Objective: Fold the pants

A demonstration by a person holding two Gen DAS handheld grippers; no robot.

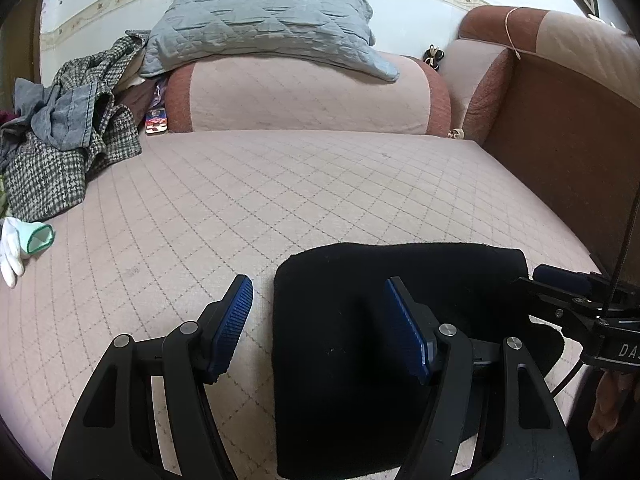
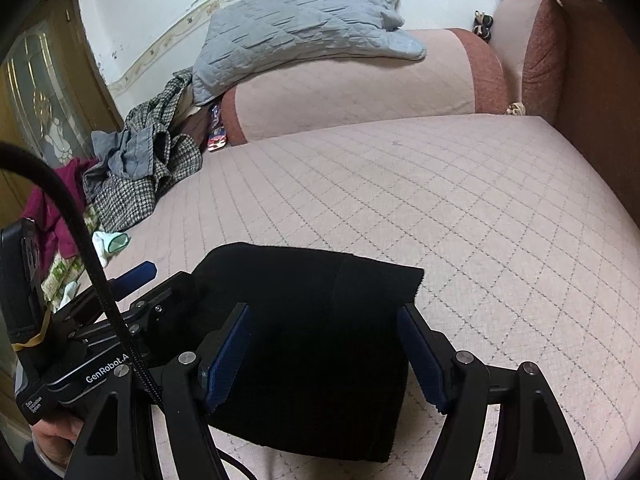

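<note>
The black pants (image 1: 360, 340) lie folded into a compact rectangle near the front edge of the quilted pink sofa seat (image 1: 280, 200). My left gripper (image 1: 320, 292) is open over their left edge, one blue pad above the seat and the other above the cloth, with nothing pinched. In the right wrist view the pants (image 2: 304, 280) fill the foreground. My right gripper (image 2: 324, 316) stands open above their right half and grips nothing. Each gripper shows in the other's view: the right gripper (image 1: 556, 284) at the pants' right end, the left gripper (image 2: 148, 280) at their left end.
A heap of checked and grey clothes (image 1: 68, 140) and a white glove (image 1: 20, 244) lie at the seat's left. A grey quilted pillow (image 1: 264, 20) rests on the bolster (image 1: 300, 96) behind. The brown sofa back (image 1: 568, 140) rises on the right. A door (image 2: 44, 92) stands far left.
</note>
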